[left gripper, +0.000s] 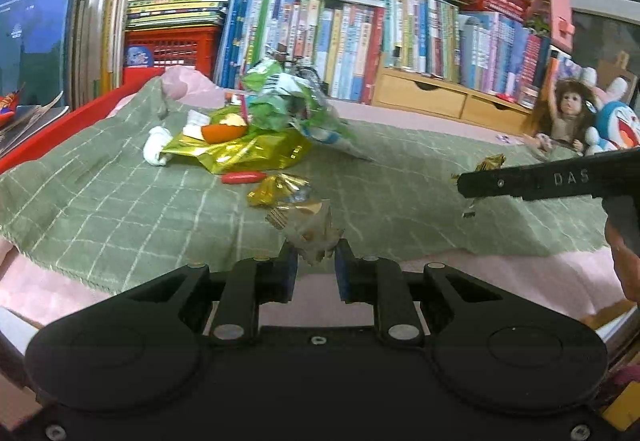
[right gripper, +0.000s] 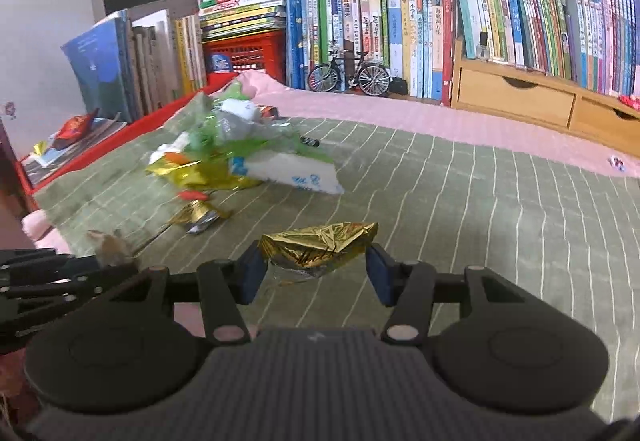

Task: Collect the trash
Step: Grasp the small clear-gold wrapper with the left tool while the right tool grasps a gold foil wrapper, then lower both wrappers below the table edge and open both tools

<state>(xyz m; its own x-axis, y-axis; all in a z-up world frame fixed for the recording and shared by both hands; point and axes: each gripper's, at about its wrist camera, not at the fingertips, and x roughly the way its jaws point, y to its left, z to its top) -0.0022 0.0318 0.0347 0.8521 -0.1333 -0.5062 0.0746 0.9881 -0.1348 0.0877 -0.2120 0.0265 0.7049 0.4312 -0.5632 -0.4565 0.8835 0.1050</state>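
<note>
The crumpled gold foil wrapper [right gripper: 320,247] is sitting at lower centre of the right wrist view, long axis running left to right, pinched half-wide between the right gripper's [right gripper: 314,267] jaws. The left gripper [left gripper: 316,261], jaws nearly closed, is gripping a crumpled clear-and-tan wrapper [left gripper: 310,231]. The green checked cloth [left gripper: 120,209] is lying beneath, litter pile [left gripper: 256,121] at upper left.

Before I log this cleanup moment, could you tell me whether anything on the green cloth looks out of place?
Yes: litter is strewn over the green checked cloth. A heap of crumpled green and gold wrappers with an orange peel lies near its far left, and a red stick-shaped piece lies loose just in front.
</note>
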